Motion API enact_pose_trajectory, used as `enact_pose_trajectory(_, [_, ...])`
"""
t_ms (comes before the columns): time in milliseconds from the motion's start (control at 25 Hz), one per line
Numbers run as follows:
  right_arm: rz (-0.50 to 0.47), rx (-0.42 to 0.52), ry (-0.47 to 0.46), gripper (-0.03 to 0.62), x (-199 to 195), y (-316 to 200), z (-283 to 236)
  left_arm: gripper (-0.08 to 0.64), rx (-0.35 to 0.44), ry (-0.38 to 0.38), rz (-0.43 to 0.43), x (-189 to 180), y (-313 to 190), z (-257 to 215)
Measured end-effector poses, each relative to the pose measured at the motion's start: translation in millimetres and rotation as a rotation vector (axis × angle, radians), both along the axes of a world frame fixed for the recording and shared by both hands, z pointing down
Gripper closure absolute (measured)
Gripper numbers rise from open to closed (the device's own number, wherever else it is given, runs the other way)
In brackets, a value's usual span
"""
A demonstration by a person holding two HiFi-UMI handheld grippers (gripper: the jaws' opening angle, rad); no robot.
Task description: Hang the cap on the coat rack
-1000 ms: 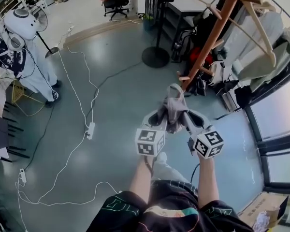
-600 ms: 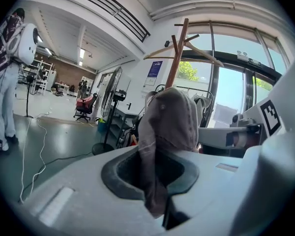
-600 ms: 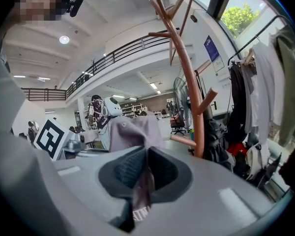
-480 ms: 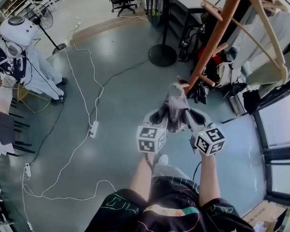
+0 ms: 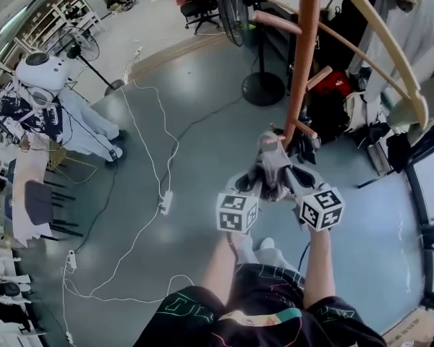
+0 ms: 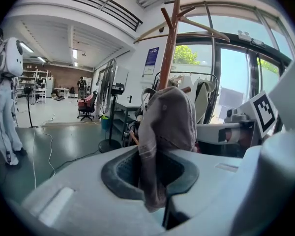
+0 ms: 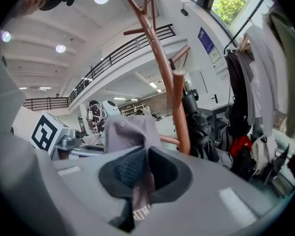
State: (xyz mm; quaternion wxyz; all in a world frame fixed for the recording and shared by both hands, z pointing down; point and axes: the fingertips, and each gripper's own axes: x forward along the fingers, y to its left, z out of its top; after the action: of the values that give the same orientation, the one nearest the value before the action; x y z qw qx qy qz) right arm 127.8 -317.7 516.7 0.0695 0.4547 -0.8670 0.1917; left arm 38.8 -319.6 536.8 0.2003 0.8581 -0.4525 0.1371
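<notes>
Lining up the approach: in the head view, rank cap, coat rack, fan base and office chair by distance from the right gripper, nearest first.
1. cap, gripped by right gripper
2. coat rack, just ahead
3. fan base, beyond, left
4. office chair, far back

coat rack pole (image 5: 301,71) just ahead, open floor (image 5: 217,172) left, hung clothes (image 5: 427,35) right

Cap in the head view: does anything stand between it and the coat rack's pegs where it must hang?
Nothing visible does. The cap is just short of the coat rack, and the low peg beside it looks bare. The dark bags lie beyond the pole, off the path.
</notes>
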Motion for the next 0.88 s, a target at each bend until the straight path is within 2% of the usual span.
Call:
enact_pose_trajectory(240, [-0.002, -0.018, -0.005, 0.563, -11.1, -8.9, 11.4, 0.500, -0.050, -0.022, -0.023, -3.3, -5.5, 24.0])
enact_pose_trajectory(440, [0.016, -0.042, -0.010, 0.563, -5.7, -15.6, 24.5, 0.502, -0.065, -0.062, -0.005, -1.0, -12.7, 31.2])
enact_pose_trajectory(880, [0.067, -0.091, -0.049, 0.563, 2.8, -24.5, 49.5, 0.502, -0.114, -0.091, 0.040, 8.4, -20.3, 52.6])
